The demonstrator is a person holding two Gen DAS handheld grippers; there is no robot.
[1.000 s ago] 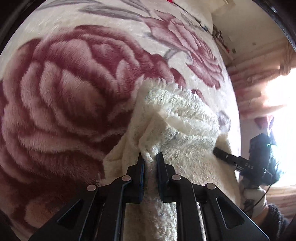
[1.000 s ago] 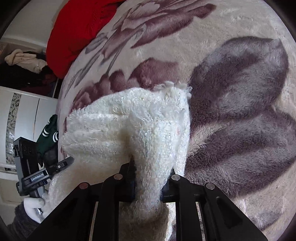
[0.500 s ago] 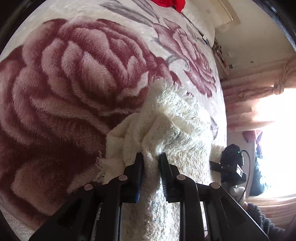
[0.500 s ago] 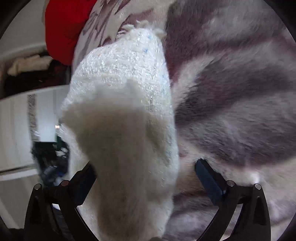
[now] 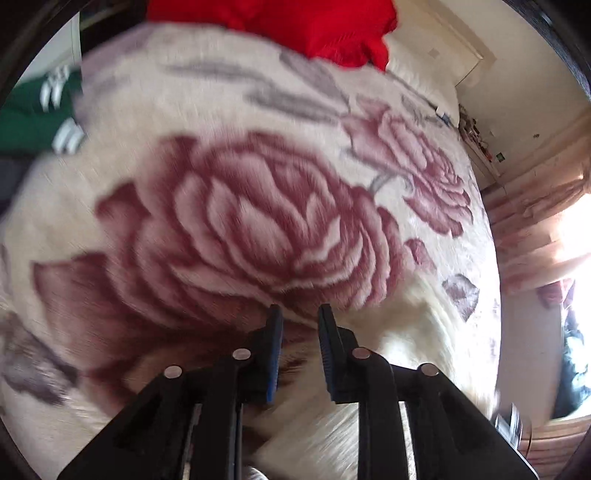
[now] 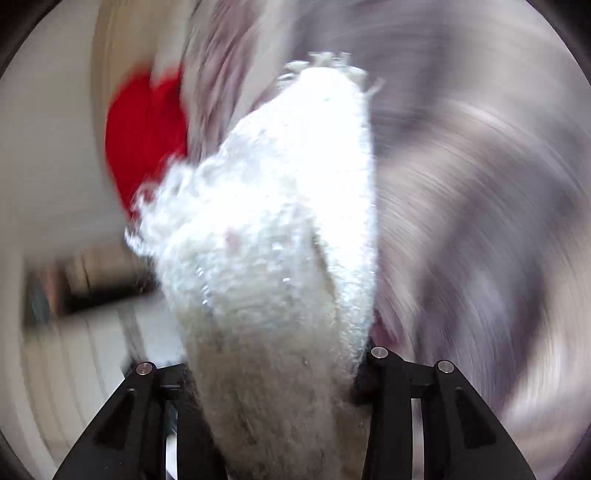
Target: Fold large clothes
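A white fluffy garment (image 6: pixel 288 206) fills the middle of the right wrist view and bunches up between the fingers of my right gripper (image 6: pixel 273 369). The jaws are closing on the thick fold and their tips are hidden in it. It stays fairly sharp while the background smears. In the left wrist view the same garment (image 5: pixel 424 350) is a blurred cream mass at the lower right. My left gripper (image 5: pixel 300 314) hangs above the rose-patterned blanket (image 5: pixel 258 221), its jaws opening, with nothing between them.
The blanket covers a bed and shows grey leaves (image 6: pixel 461 184) under the right gripper. A red cloth (image 5: pixel 295 26) lies at the far end. A green garment with white stripes (image 5: pixel 33 118) sits at the left edge. Bright curtains (image 5: pixel 535 229) stand to the right.
My left gripper let go of the white garment, spread its jaws and rose away from it. My right gripper opened wide, then closed again on a thicker bunch while swinging and rolling sideways.
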